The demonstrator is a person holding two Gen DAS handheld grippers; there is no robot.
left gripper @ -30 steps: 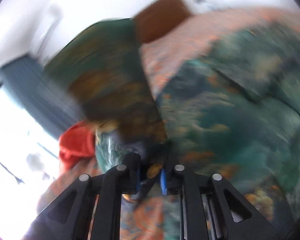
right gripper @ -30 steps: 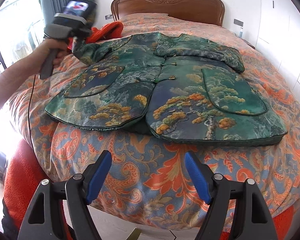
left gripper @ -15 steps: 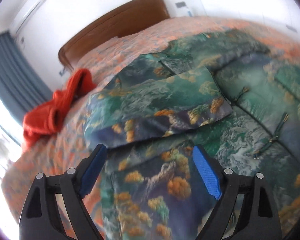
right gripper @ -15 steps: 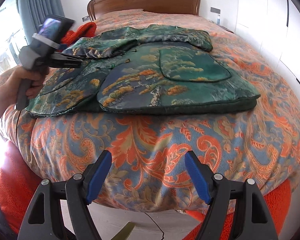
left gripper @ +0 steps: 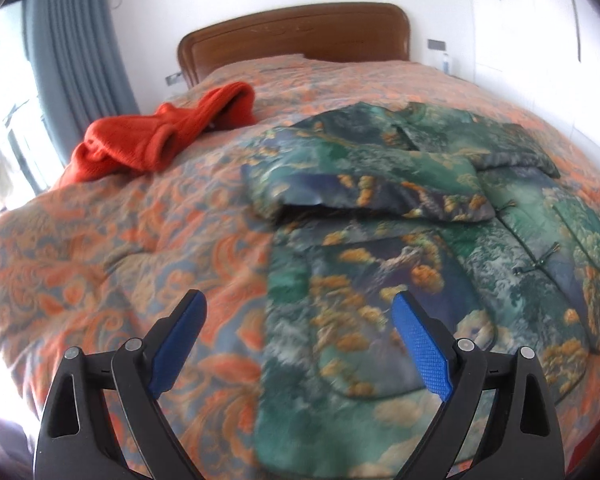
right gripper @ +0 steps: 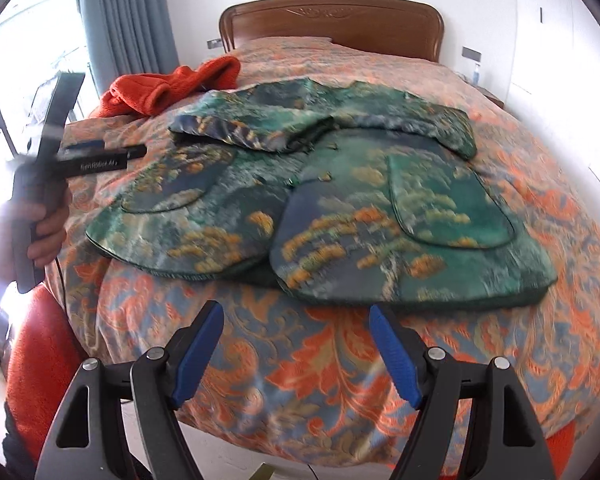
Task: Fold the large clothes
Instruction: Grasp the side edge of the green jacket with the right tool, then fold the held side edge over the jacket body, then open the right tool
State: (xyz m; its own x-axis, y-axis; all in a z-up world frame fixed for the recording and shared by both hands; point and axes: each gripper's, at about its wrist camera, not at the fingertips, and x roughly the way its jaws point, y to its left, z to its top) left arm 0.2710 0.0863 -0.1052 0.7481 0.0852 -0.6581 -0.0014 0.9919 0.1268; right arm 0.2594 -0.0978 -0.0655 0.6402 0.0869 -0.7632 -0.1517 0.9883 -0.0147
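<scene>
Only the right view shows the left gripper (right gripper: 136,151), marked "GenRobot.AI"; both grippers' fingers wide, the right gripper (right gripper: 296,350) above the bed (right gripper: 332,364), jacket (right gripper: 340,208) beyond.

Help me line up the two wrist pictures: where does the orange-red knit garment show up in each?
Left wrist view: the orange-red knit garment lies upper left on the bedspread, left of the green jacket.
Right wrist view: it lies upper left of centre, behind the jacket.
Shared landmark: the wooden headboard behind it.
</scene>
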